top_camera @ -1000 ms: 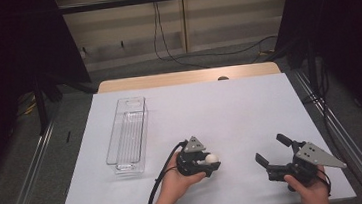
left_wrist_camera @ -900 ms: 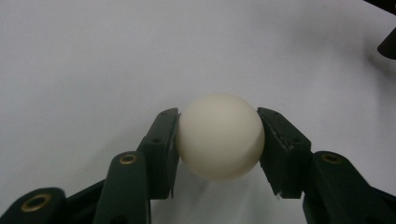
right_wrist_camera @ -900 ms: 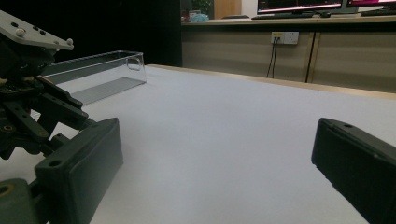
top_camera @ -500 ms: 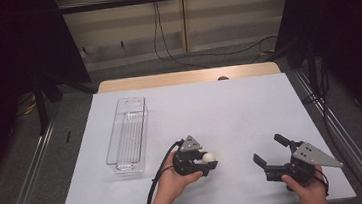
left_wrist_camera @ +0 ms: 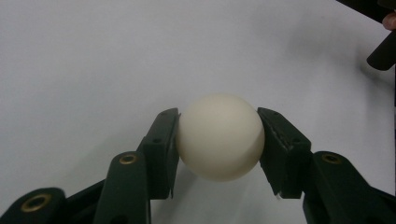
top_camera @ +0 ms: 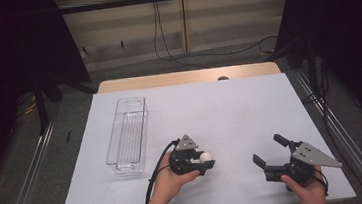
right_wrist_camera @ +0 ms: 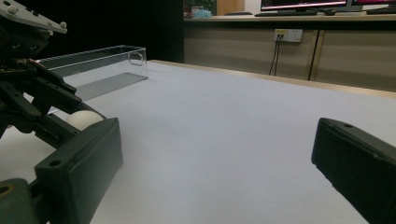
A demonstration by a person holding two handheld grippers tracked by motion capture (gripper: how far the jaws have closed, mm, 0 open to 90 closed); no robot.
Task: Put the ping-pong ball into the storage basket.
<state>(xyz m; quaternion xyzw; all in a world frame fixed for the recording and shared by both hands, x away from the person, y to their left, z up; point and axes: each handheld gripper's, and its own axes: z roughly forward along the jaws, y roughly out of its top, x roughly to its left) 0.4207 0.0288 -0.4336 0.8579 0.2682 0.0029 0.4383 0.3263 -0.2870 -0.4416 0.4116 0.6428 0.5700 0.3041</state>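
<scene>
White paper covers the table (top_camera: 230, 107), ringed by dark curtains and floor cables. From the high view, the left gripper (top_camera: 201, 161) sits near the front edge, jaws clamped on a pale ball (top_camera: 206, 157); a clear tray (top_camera: 128, 137) lies just left of it, running away toward the far side. At the near right, the right gripper (top_camera: 269, 152) rests with jaws spread, empty.

Along the left gripper's jaws, the ball (left_wrist_camera: 220, 136) is pinched at its widest line, both pads (left_wrist_camera: 163, 144) flat against it.

From the right gripper view, the tray (right_wrist_camera: 93, 70) stands far left. Carrying the ball over calls for a steady squeeze, a lift above the rim, and release low inside.
</scene>
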